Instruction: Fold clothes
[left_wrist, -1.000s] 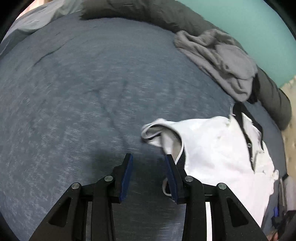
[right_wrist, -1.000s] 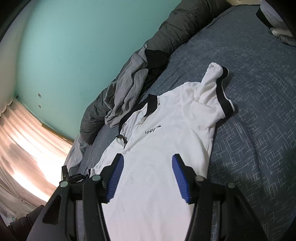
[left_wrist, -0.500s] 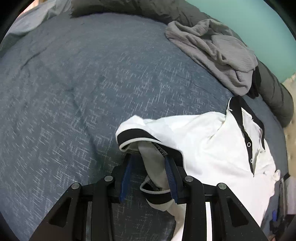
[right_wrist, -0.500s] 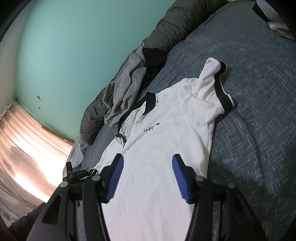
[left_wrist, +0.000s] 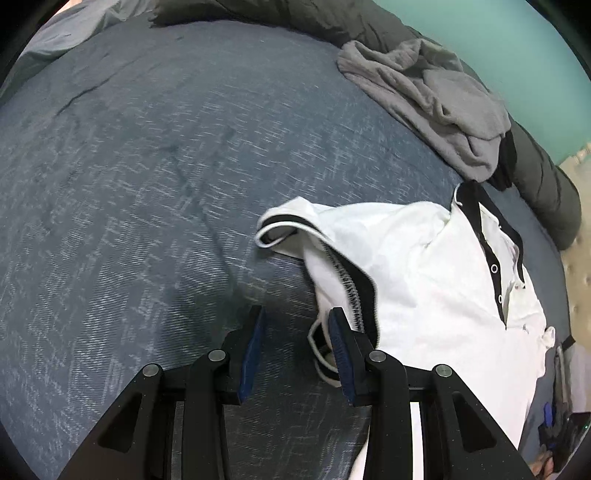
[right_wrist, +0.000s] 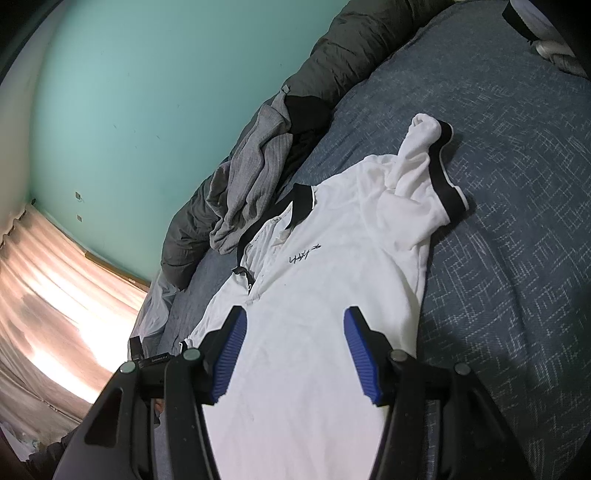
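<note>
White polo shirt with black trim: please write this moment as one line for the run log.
item: white polo shirt with black trim, flat on blue bedspread | left gripper: open, beside sleeve | right gripper: open above shirt | fold: not begun

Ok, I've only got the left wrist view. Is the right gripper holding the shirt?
Observer: No. The right gripper is open over the lower front of the shirt, with nothing pinched between its fingers.
Operator: Is the cloth under it bunched up?
Observer: No, that part lies flat and smooth.
Operator: Anything beyond the shirt on that side?
Observer: A sunlit curtain, below the green wall.
</note>
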